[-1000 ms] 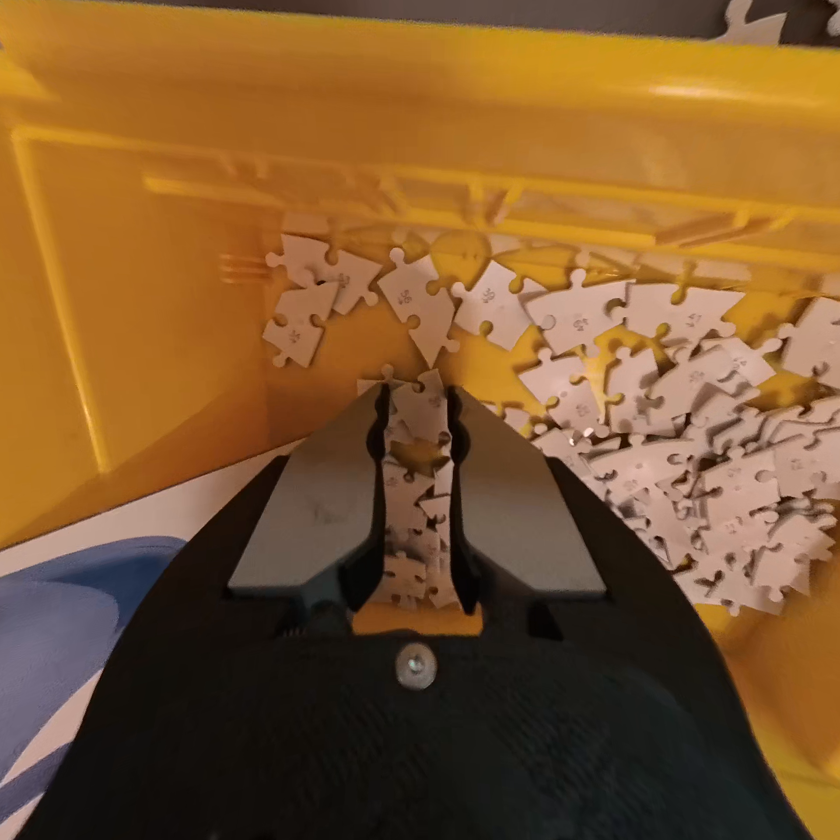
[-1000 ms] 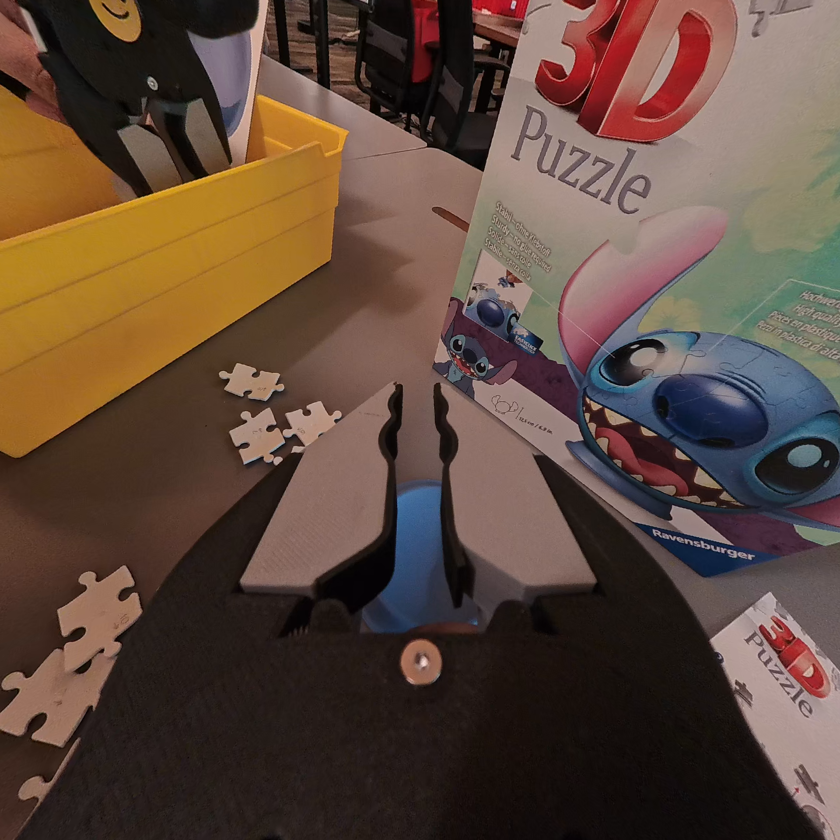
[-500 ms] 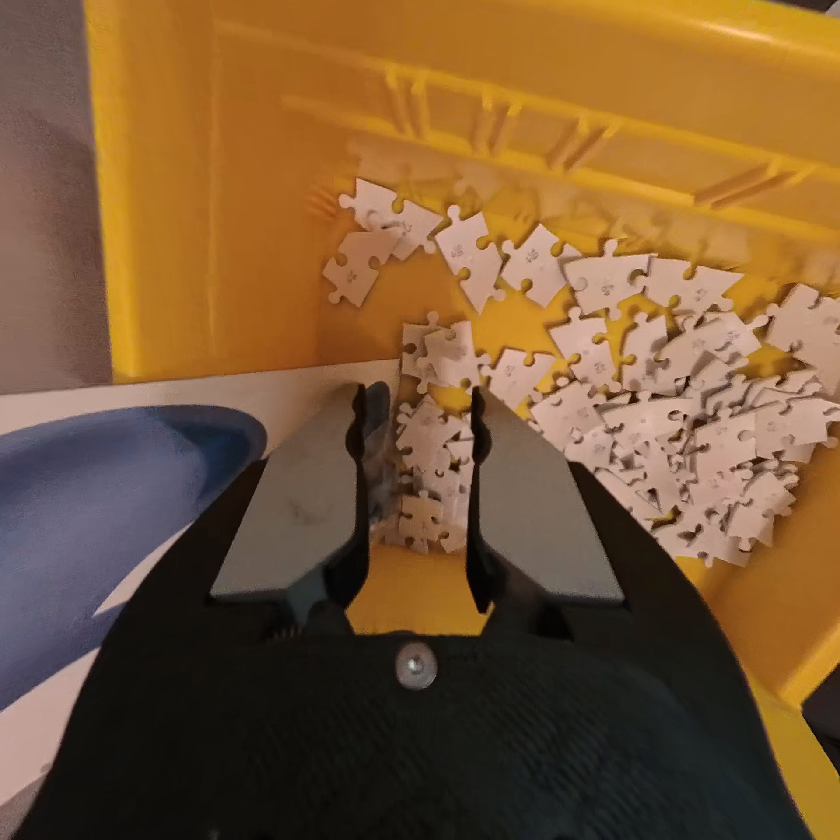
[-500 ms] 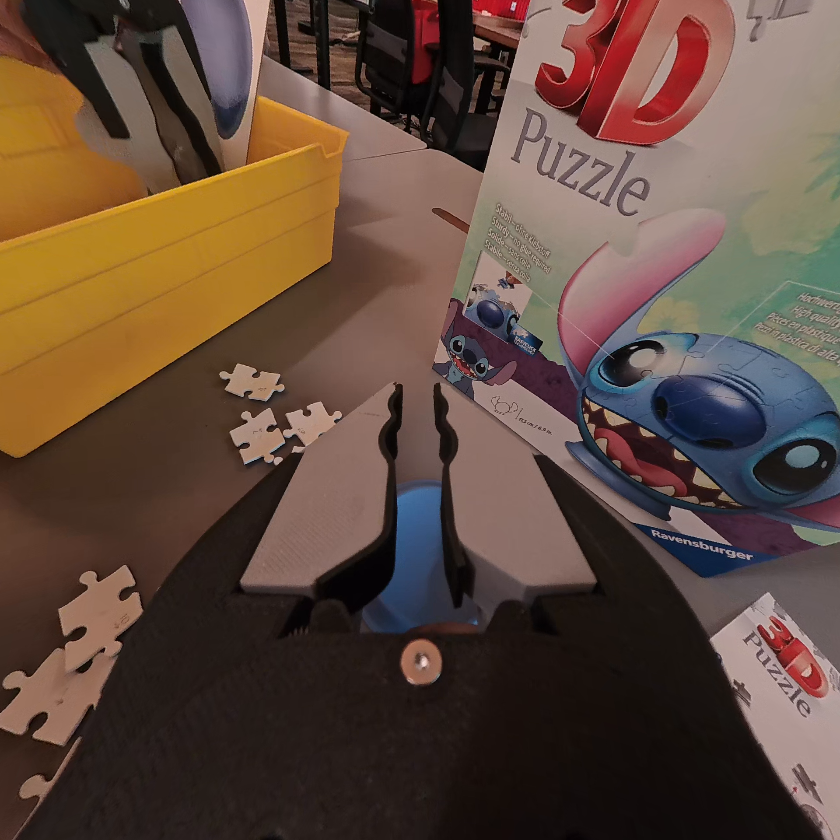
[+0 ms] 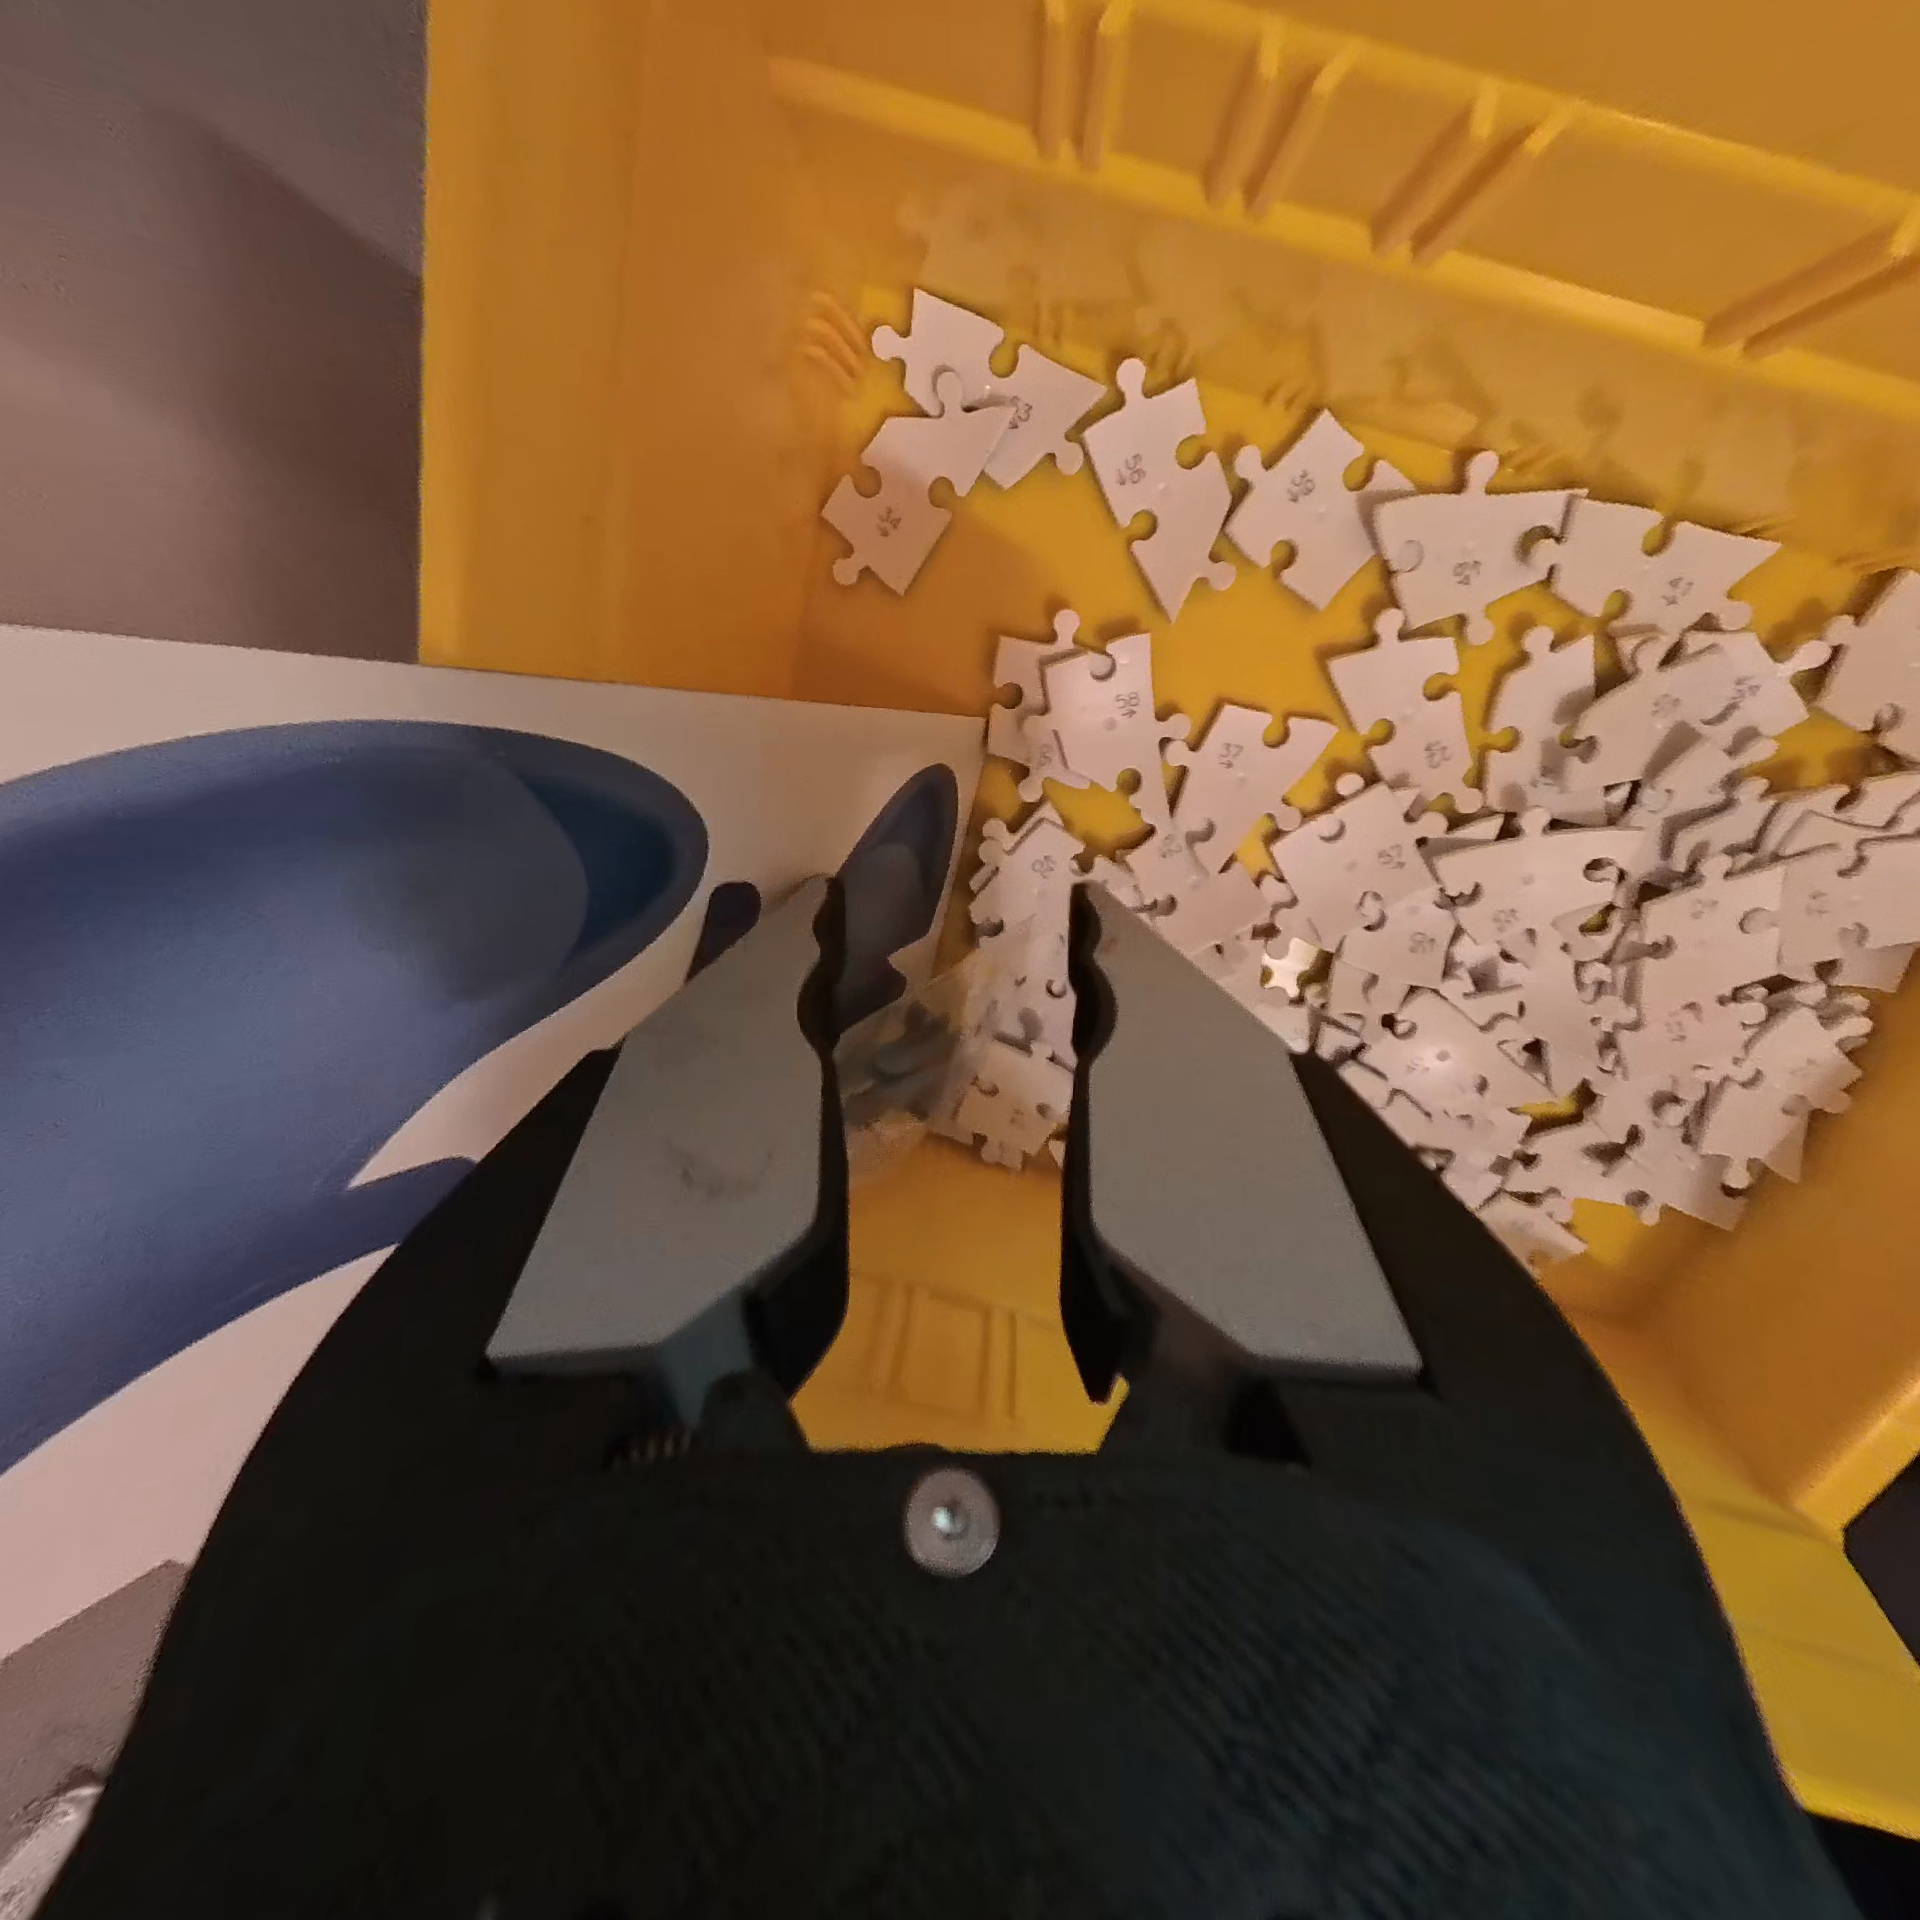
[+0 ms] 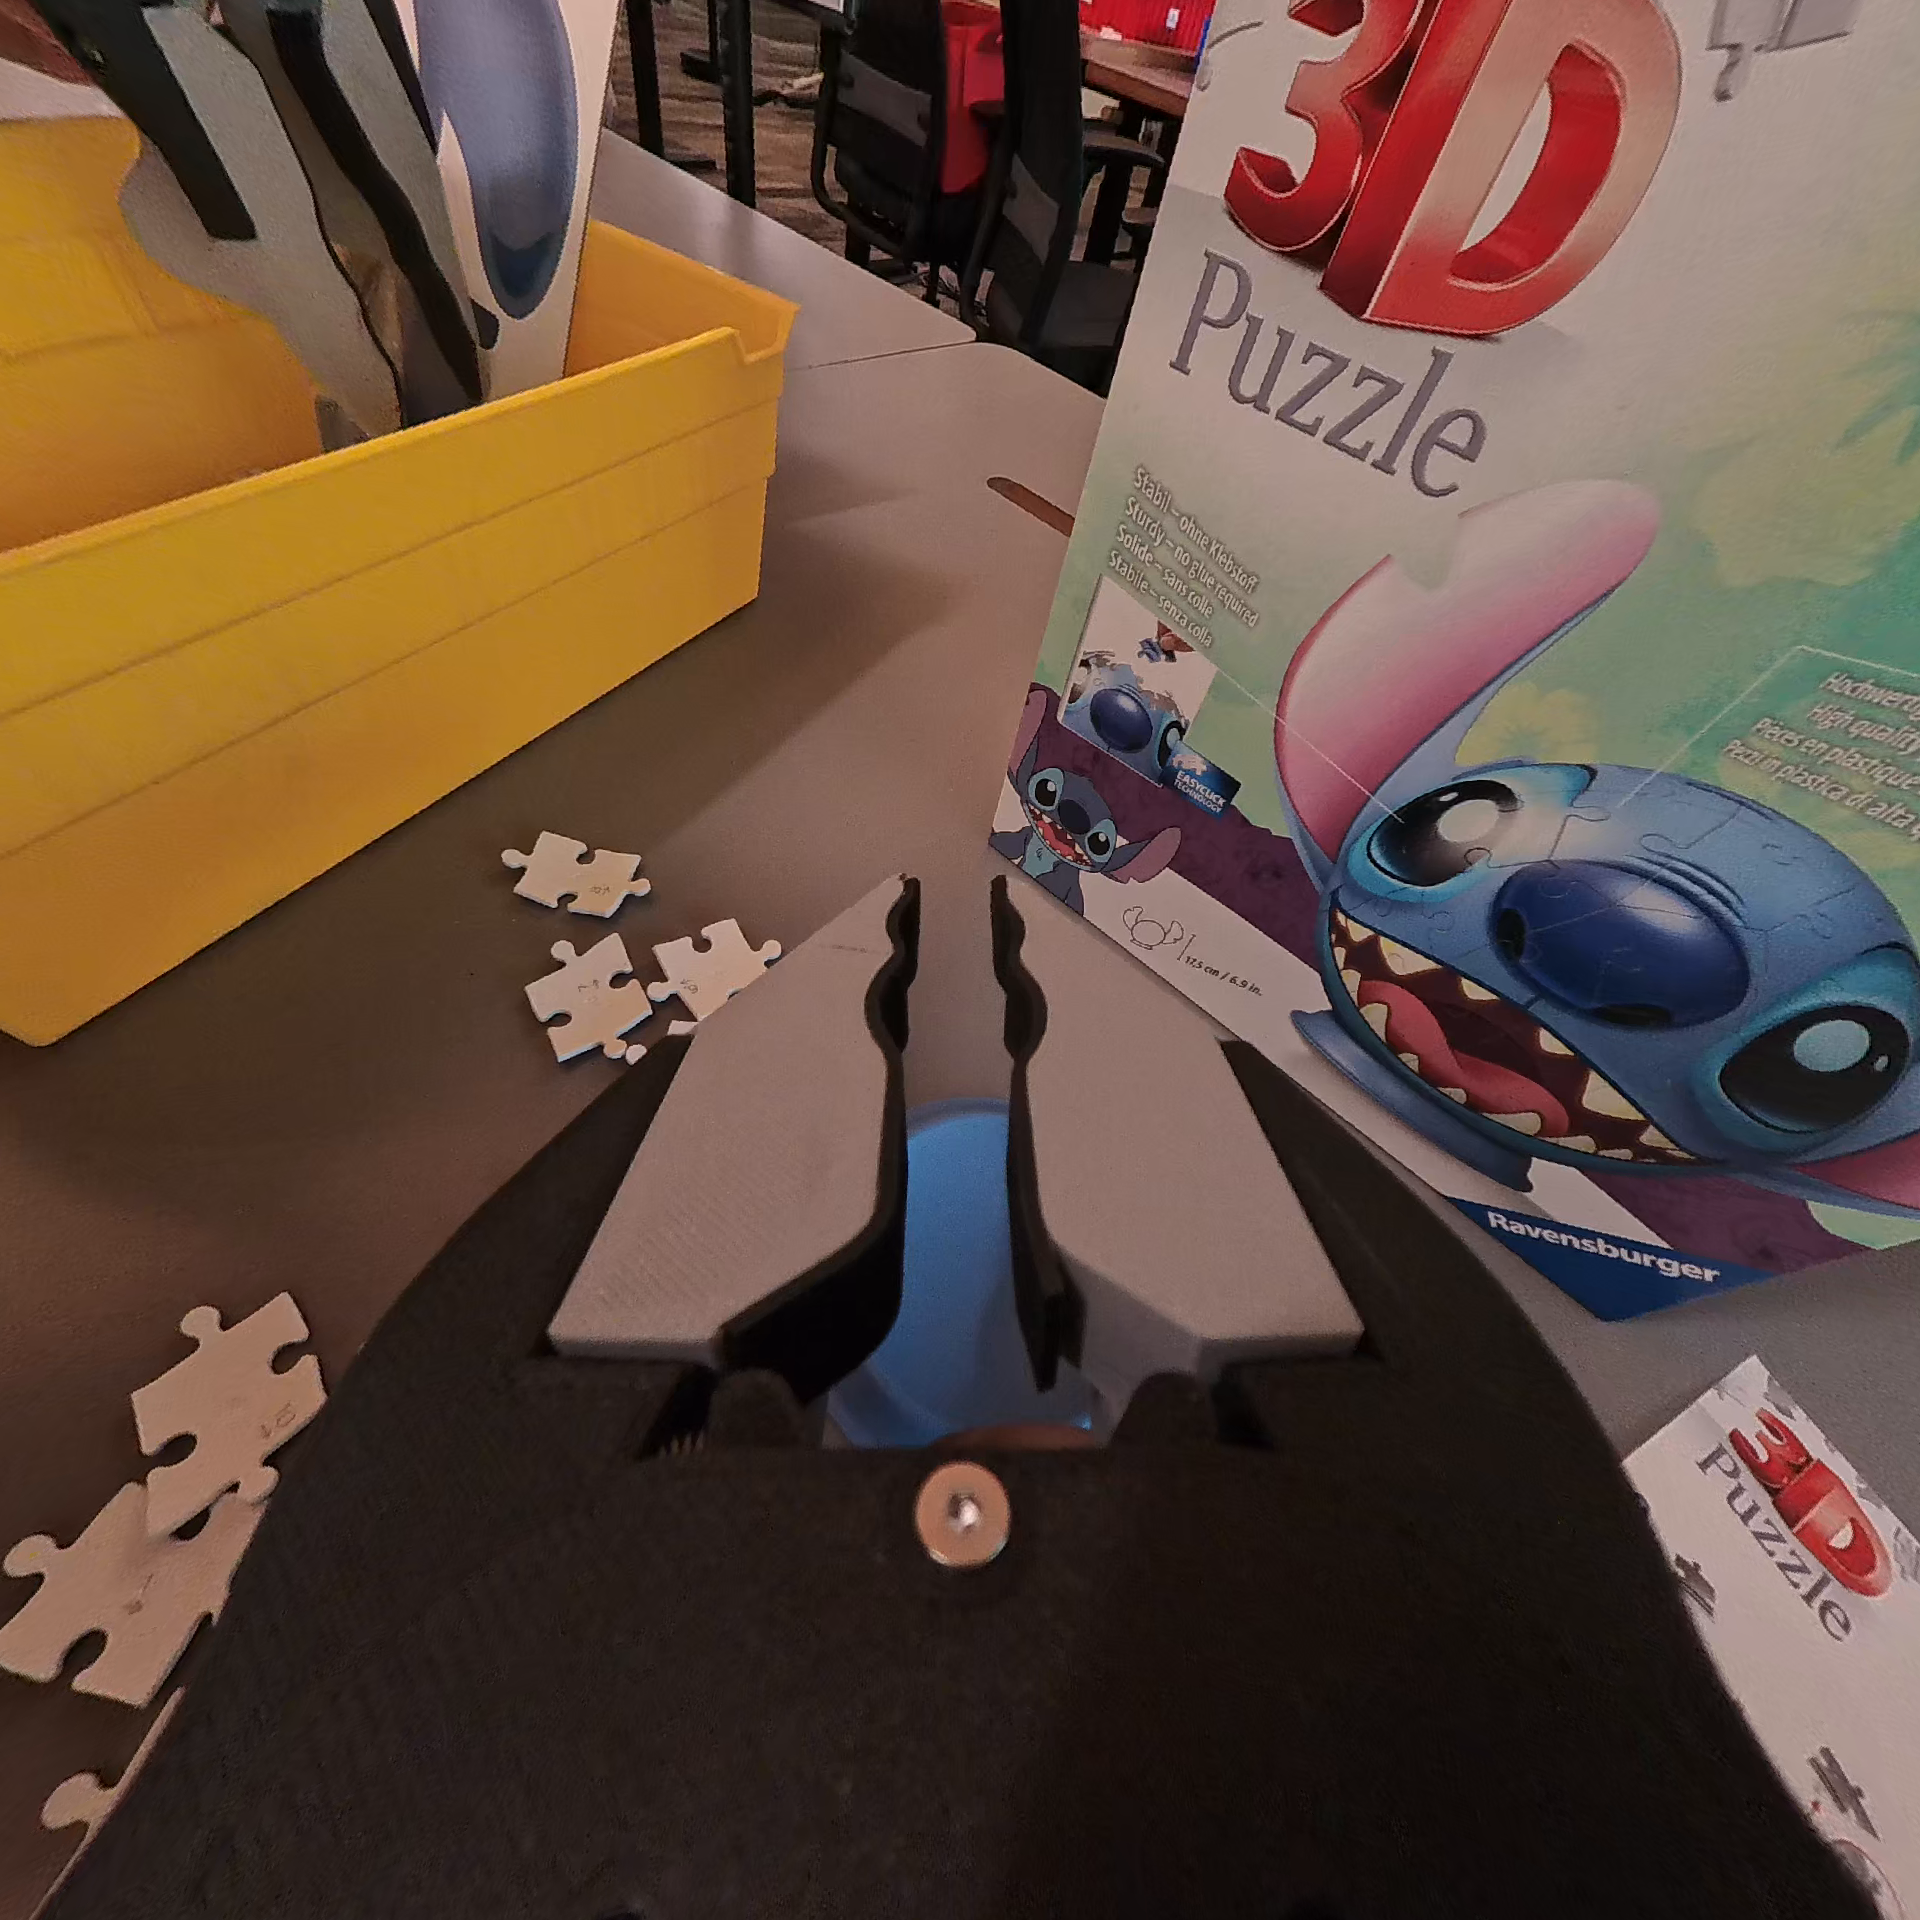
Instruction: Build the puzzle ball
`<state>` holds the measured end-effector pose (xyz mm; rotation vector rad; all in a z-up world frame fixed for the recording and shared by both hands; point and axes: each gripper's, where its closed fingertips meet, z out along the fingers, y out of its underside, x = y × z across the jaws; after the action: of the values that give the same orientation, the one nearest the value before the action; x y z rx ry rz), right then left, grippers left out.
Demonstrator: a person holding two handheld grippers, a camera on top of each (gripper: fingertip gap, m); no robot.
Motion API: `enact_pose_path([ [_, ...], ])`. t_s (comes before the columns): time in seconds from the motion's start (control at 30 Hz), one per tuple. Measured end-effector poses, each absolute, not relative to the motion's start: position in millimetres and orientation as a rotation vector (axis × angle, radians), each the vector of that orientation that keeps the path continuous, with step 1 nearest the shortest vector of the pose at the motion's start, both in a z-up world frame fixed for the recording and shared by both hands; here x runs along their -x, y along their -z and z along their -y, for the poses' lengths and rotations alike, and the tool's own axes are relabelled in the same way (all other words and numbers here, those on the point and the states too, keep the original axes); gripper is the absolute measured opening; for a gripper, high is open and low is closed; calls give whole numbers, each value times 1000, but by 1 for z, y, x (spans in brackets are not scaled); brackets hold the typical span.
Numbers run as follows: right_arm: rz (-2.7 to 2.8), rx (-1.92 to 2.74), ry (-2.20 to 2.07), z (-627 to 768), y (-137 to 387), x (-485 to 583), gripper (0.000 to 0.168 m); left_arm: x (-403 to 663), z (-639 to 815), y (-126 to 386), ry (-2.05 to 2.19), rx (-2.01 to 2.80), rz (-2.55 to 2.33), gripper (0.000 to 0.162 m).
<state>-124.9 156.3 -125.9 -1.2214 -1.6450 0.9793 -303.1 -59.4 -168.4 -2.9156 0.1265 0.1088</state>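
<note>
My left gripper [image 5: 951, 914] is open above the near left corner of a yellow bin [image 5: 623, 416]. A heap of white puzzle pieces [image 5: 1455, 831] lies back side up in the bin, to the right of the fingers. A small clear bag [image 5: 904, 1049] lies between the fingers on the bin floor. A white card with blue shapes [image 5: 260, 935] stands in the bin at the left. My right gripper [image 6: 954, 894] hovers low over the grey table, nearly shut, with a blue rounded part [image 6: 956, 1247] between its fingers. The left gripper [image 6: 343, 208] also shows in the bin [image 6: 364, 675].
The puzzle box [image 6: 1507, 623] stands upright just right of my right gripper. Loose white pieces [image 6: 592, 997] lie on the table [image 6: 883, 623] ahead, and more [image 6: 223, 1392] at the left. A printed leaflet [image 6: 1787, 1558] lies at the lower right. Chairs stand behind the table. There is about 30 centimeters between the tips of the two grippers.
My left gripper has opened wider and drawn back and left over the bin, so the card and bin corner show more. My right gripper has not moved.
</note>
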Motion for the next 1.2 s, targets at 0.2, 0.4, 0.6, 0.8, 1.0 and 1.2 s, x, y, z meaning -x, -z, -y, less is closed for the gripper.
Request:
enact_pose_path([
  [0.2, 1647, 1222, -978, -156, 126, 125, 11, 303, 58, 167, -129, 2909, -142, 41],
  [0.4, 1647, 1218, -979, -156, 126, 125, 11, 310, 65, 161, -153, 2907, -110, 41],
  [0.6, 1647, 1220, -976, -156, 126, 125, 11, 314, 68, 154, -186, 2892, -101, 42],
  [0.8, 1645, 1222, -975, -157, 126, 125, 11, 315, 68, 153, -207, 2893, -116, 44],
  [1.0, 1642, 1222, -977, -157, 126, 125, 10, 314, 51, 134, -242, 2768, -133, 43],
  [1.2, 1640, 1226, -979, -158, 126, 125, 11, 294, 65, 137, -114, 2819, -214, 29],
])
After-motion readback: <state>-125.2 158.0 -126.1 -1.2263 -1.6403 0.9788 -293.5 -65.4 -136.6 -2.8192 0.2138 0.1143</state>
